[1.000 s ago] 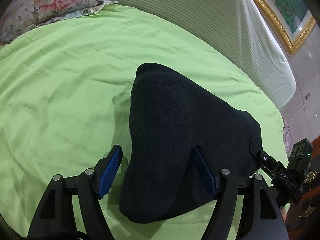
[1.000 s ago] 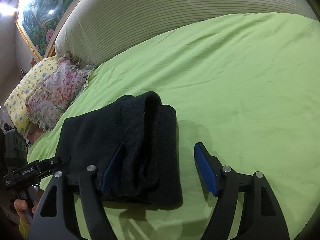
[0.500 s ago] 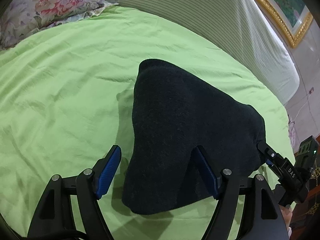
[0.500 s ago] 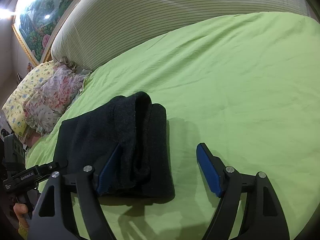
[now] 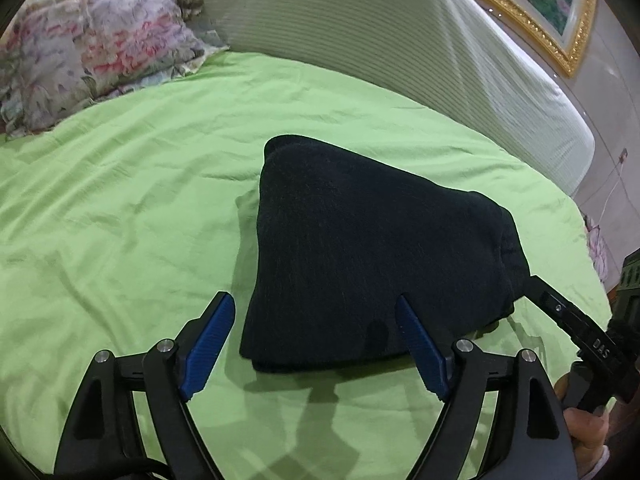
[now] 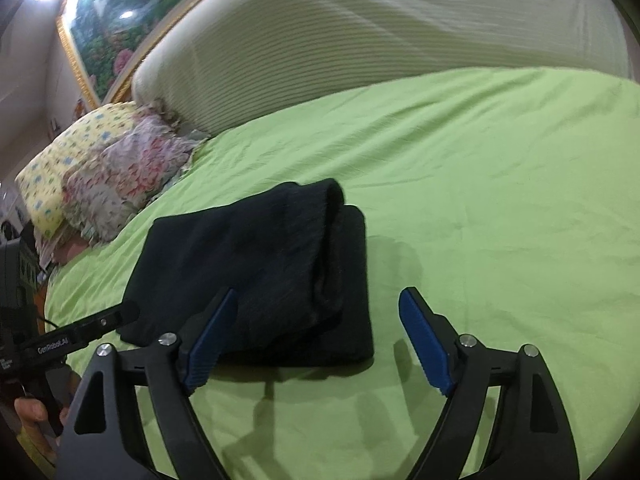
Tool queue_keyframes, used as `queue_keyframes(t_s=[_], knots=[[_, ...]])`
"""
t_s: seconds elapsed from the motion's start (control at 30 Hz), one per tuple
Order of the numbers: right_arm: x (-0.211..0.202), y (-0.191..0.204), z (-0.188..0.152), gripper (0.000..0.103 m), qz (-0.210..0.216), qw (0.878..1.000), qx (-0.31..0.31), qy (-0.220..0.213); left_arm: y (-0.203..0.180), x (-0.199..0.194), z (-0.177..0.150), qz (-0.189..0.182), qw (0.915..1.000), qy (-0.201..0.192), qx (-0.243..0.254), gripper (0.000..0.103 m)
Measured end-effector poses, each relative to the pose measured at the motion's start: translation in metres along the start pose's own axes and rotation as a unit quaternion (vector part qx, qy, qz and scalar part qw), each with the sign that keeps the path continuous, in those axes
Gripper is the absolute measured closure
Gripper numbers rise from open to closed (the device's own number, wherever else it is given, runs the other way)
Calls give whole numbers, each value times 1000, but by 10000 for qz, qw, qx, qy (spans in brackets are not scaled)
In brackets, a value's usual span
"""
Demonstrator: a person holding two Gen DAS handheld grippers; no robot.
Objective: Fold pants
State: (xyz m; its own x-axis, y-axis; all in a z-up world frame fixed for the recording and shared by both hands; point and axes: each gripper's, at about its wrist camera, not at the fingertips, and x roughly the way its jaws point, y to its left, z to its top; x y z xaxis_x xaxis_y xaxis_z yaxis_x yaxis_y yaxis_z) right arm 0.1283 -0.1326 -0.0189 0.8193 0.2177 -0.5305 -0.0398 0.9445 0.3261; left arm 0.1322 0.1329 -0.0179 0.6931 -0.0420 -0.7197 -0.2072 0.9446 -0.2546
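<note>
The dark navy pants (image 5: 360,256) lie folded into a thick compact stack on the green bed sheet (image 5: 120,208). My left gripper (image 5: 316,340) is open and empty, just in front of the stack's near edge. In the right wrist view the pants (image 6: 260,272) show their layered folded end. My right gripper (image 6: 320,336) is open and empty, above the stack's near right corner. Each gripper shows in the other's view, the right one (image 5: 576,332) and the left one (image 6: 80,332), both beside the stack.
Floral pillows (image 5: 92,52) lie at the head of the bed, also in the right wrist view (image 6: 100,176). A striped cream headboard cushion (image 5: 400,40) runs along the far side. A gold-framed painting (image 5: 540,8) hangs behind it. Green sheet (image 6: 500,200) stretches to the right.
Both grippers have drawn back and up from the folded pants, staying open. The pants now lie wholly beyond the fingertips and have not moved.
</note>
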Motion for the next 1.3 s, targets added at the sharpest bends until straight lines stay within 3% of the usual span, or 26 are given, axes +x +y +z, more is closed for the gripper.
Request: queue_keyframes(t_s=[0.17, 0.43, 0.77, 1.3], knots=[[-12, 18, -13, 10, -72, 9983, -506, -283, -6, -10, -14, 188, 9995, -209, 155, 20], [-15, 37, -28, 6, -205, 9941, -1003, -366, -11, -21, -29, 398, 9982, -385, 241, 18], [-22, 67, -43, 0, -435, 9790, -1872, -679, -6, -28, -37, 594, 9963, -594, 173, 16], [-15, 66, -43, 0, -613, 9787, -1872, -577, -20, -32, -45, 664, 9919, -923, 566, 14]])
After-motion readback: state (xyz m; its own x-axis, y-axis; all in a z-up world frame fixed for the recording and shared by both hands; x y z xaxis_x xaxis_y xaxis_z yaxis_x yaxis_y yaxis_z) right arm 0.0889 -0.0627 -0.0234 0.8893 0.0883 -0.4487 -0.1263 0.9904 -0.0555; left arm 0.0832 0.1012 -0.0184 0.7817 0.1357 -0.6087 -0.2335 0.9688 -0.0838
